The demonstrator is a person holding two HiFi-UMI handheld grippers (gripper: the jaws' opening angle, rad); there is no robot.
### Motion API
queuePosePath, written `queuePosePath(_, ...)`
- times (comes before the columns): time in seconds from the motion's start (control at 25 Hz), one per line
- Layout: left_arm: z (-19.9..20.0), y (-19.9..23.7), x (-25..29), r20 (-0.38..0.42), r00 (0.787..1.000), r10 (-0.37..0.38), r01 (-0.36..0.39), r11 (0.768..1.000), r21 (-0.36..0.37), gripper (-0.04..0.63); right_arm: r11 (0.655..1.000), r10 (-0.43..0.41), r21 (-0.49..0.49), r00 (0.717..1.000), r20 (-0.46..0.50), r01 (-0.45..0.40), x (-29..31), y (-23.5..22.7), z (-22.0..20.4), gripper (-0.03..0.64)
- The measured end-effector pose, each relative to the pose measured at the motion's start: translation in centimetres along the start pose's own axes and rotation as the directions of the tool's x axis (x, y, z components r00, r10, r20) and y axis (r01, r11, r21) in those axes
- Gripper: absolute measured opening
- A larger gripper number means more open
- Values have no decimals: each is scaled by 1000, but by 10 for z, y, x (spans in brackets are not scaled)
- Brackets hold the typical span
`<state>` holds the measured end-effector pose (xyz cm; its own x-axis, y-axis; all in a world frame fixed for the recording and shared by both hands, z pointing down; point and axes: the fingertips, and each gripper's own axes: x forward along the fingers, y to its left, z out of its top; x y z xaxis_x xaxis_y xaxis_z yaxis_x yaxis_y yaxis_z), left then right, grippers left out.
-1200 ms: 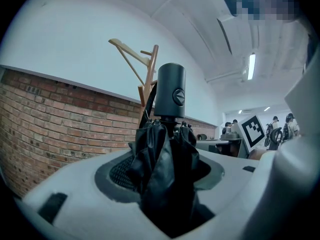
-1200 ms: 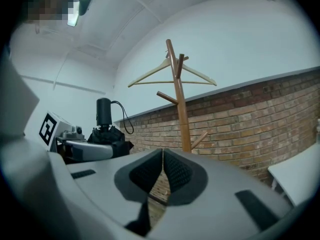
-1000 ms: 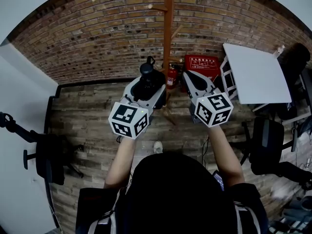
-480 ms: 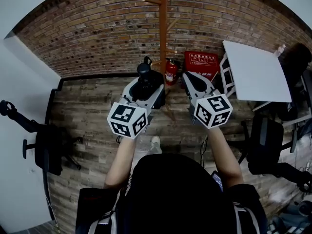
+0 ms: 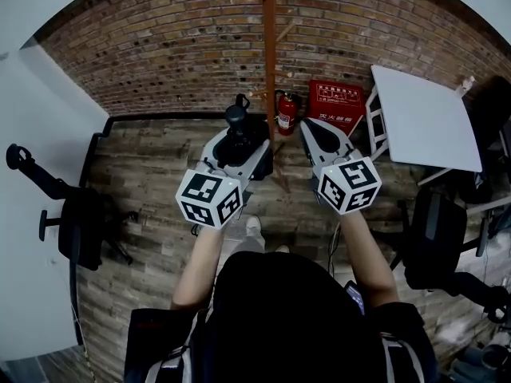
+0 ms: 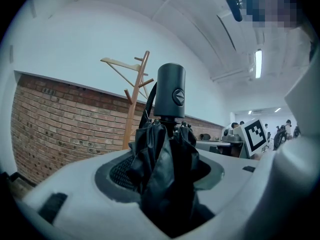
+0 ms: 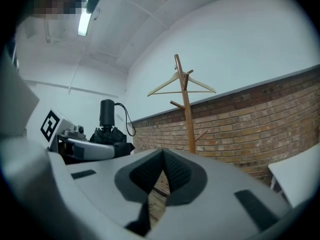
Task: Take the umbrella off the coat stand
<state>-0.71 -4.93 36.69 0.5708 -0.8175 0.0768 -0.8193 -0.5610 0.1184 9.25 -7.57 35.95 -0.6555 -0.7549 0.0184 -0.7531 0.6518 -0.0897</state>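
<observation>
A folded black umbrella [image 5: 239, 132] stands upright, its handle [image 6: 170, 90] on top. My left gripper [image 5: 239, 146] is shut on the bunched canopy [image 6: 167, 156], which fills the space between the jaws. The wooden coat stand [image 5: 270, 54] rises against the brick wall just beyond and between both grippers, apart from the umbrella. In the right gripper view the coat stand [image 7: 186, 109] carries a wooden hanger [image 7: 182, 86] and the umbrella [image 7: 107, 129] shows at the left. My right gripper [image 5: 314, 129] is level beside the left one, its pads [image 7: 175, 171] meeting with nothing between them.
A red fire extinguisher [image 5: 284, 112] and a red box [image 5: 335, 106] stand at the foot of the brick wall. To the right is a white table [image 5: 423, 118]. Office chairs stand on the left [image 5: 76, 230] and right [image 5: 435, 242] of the plank floor.
Both grippers and the person have drawn back from the wall and stand: more floor shows ahead and the hanger has slid off the top edge. The umbrella stays in the left gripper.
</observation>
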Motion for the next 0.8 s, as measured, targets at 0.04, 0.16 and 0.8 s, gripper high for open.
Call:
queuePosePath(0.04,0,-1,-2,0,1000,4,-4,1000,0,278,1000,3,1,1000,3,-3,-2,1,0,29)
queuePosePath(0.16,-2,-3,-6,0,1000,15,-15,1000,0,278,1000,13,6,1000,8,-13,-5,3,0,29)
queuePosePath(0.8,6,19,-19,16,1000,9,-9,1000,-11,278,1000,19,-17,1000,3,-19,15,20,7,29)
